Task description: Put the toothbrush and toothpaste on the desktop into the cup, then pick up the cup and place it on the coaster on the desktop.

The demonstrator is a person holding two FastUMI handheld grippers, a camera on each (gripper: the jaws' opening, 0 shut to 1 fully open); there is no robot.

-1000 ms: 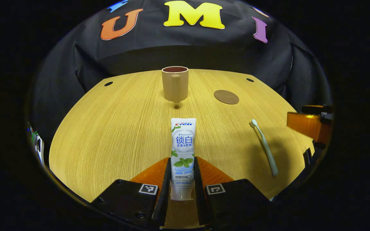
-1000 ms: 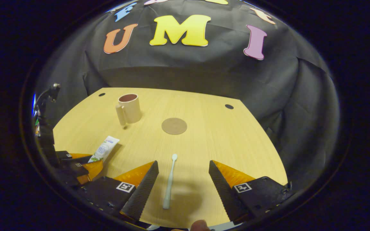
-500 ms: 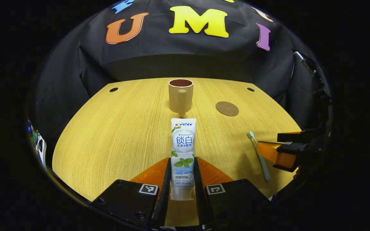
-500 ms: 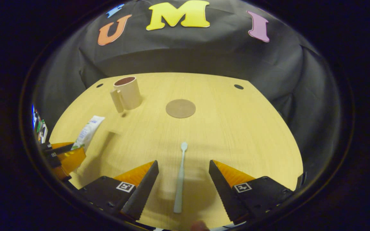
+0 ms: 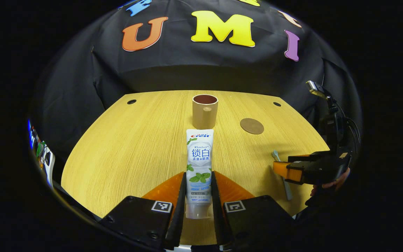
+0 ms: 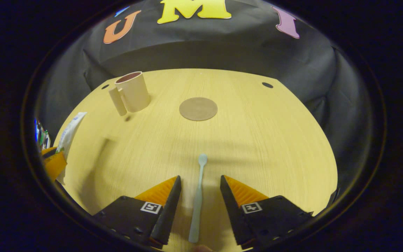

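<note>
The left gripper (image 5: 197, 201) is clenched on the toothpaste (image 5: 199, 164), whose tube points straight ahead toward the cup (image 5: 205, 111) standing upright beyond it on the table (image 5: 124, 147). The right gripper (image 6: 197, 206) is spread apart, its fingers either side of the toothbrush (image 6: 198, 199) without touching it. The coaster (image 6: 198, 109) lies ahead, the cup ahead-left.

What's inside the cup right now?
The cup shows a dark inner wall near its rim and nothing sticking out; its bottom is hidden. The toothpaste and toothbrush are outside.
</note>
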